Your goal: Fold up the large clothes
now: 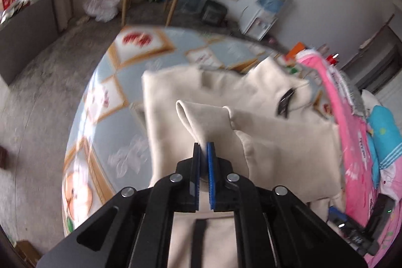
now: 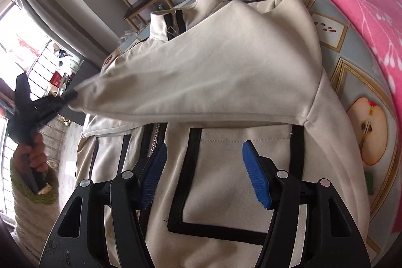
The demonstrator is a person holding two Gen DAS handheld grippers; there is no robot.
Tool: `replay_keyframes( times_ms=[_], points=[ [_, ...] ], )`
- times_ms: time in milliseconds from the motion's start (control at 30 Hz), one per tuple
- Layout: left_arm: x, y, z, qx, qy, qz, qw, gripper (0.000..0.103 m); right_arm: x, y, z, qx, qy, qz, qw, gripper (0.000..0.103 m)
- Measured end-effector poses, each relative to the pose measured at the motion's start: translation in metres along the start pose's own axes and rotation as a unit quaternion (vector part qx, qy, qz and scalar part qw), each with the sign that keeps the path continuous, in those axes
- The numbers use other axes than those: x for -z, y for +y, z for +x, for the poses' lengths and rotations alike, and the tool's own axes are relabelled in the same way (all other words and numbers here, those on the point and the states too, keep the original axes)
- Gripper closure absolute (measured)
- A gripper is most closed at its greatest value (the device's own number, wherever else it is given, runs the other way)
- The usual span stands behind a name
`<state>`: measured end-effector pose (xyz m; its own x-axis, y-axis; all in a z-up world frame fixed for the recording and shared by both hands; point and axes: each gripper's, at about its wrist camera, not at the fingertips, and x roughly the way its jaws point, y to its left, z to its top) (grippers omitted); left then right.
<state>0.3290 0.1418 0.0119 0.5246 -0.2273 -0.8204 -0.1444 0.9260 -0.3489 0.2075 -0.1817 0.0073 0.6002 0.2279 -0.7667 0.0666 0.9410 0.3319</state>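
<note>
Right now left tongs (image 1: 203, 147) are clenched on the sleeve (image 2: 201, 72) of the cream jacket (image 2: 226, 187), stretching it across the jacket body on the counter (image 1: 105, 117); right tongs (image 2: 203, 167) hover released over the chest, nearer the shoulder seam

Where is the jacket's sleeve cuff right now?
The sleeve cuff is pinched in the left hand-held gripper, lifted above the cream jacket body; the right view shows it at left.
</note>
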Motion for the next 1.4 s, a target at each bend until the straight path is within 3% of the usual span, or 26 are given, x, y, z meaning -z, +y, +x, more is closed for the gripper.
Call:
replay_keyframes(
  times_ms=[167,333,500,633,700,800,867,967,1067,1167,1300,1400],
  points=[
    [0.024,0.015,0.011,-0.001,-0.002,-0.009,1.0,0.098,-0.008,-0.003,-0.029,0.013,-0.025,-0.014,1.0,0.043],
    [0.032,0.018,0.021,-0.029,0.008,0.009,0.9995,0.098,-0.026,-0.018,-0.051,0.01,-0.037,-0.011,0.999,0.043],
    [0.031,0.017,0.023,-0.034,0.007,0.018,0.9992,0.098,-0.088,-0.056,-0.054,0.022,-0.056,0.034,0.998,0.042],
    [0.032,0.017,0.023,-0.038,0.004,0.022,0.999,0.098,-0.142,-0.08,-0.016,0.071,-0.033,0.05,0.996,0.044],
    [0.032,0.016,0.024,-0.04,0.003,0.023,0.9989,0.098,-0.163,-0.089,0.01,0.103,-0.016,0.049,0.993,0.048],
    [0.033,0.014,0.024,-0.046,0.002,0.029,0.9985,0.098,-0.177,-0.097,0.043,0.123,0.01,0.042,0.991,0.065],
    [0.034,0.012,0.023,-0.049,-0.002,0.035,0.9982,0.098,-0.18,-0.094,0.056,0.128,0.017,0.023,0.991,0.098],
    [0.034,0.011,0.017,-0.049,-0.02,0.048,0.9974,0.098,-0.177,-0.08,0.037,0.139,-0.042,-0.008,0.989,0.099],
    [0.031,0.011,0.015,-0.048,-0.028,0.054,0.997,0.098,-0.173,-0.096,0.013,0.104,-0.086,0.033,0.99,0.099],
    [0.031,0.009,0.023,-0.061,-0.02,0.065,0.9958,0.098,-0.17,-0.115,0.026,0.104,-0.071,0.063,0.99,0.099],
    [0.032,0.01,0.026,-0.058,-0.018,0.071,0.9956,0.096,-0.165,-0.118,0.048,0.139,-0.05,0.052,0.988,0.097],
    [0.028,0.019,0.016,-0.038,-0.025,0.05,0.9977,0.093,-0.167,-0.105,0.034,0.174,-0.063,0.036,0.982,0.081]
  ],
)
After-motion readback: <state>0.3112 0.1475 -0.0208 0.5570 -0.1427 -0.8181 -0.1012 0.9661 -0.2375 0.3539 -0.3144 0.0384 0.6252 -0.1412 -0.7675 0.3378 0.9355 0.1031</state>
